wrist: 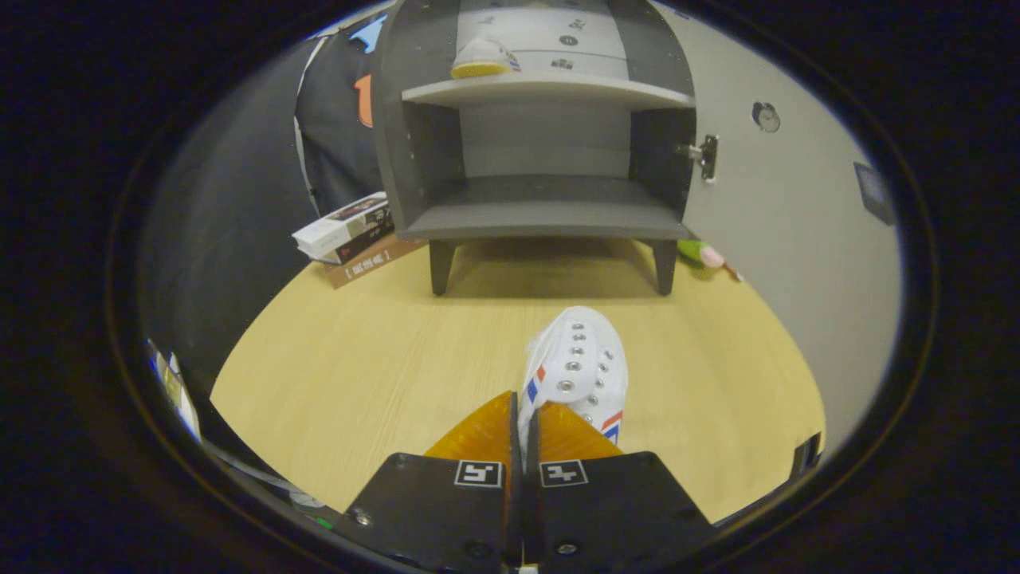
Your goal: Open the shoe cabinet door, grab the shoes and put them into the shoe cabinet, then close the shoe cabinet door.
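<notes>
Wooden table [358, 359]; fingers [522, 418] clamped on white shoe [582, 363]

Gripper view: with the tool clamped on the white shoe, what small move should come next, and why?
Probably carry the white shoe forward toward the lower shelf of the shoe cabinet: the tool pinches its edge, the door stands open, and the upper shelf already holds another shoe.

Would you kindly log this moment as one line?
gripper: shut on white shoe | shoe cabinet: door open | other shoe: on upper shelf | lower shelf: free
</notes>
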The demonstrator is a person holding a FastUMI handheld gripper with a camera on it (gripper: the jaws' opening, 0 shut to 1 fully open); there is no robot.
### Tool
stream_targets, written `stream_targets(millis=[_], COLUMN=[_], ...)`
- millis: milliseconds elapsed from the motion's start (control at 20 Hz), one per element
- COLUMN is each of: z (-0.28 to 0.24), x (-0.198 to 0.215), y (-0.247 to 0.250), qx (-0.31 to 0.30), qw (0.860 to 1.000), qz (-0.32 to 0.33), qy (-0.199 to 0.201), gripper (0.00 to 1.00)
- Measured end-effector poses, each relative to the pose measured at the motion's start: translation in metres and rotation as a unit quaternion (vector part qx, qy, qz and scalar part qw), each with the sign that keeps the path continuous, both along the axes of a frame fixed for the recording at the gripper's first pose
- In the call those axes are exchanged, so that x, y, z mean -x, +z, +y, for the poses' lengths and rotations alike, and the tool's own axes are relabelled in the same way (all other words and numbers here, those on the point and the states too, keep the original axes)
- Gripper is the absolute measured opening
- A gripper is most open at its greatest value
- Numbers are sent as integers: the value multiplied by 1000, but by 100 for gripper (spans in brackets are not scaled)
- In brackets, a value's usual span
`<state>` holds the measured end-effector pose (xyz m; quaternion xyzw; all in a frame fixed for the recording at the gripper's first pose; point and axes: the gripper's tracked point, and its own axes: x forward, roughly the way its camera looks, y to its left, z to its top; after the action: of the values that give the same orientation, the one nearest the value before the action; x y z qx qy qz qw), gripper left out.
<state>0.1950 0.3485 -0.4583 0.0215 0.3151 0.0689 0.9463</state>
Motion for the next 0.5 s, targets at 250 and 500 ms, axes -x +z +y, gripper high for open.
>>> stream_targets(millis=[250, 500], z=[-29, -46], x=[-26, -54], y=[123, 233], qx=[2, 21], qw=[996, 987], qz=[-84, -157], qy=[-18, -11], gripper=[4, 4])
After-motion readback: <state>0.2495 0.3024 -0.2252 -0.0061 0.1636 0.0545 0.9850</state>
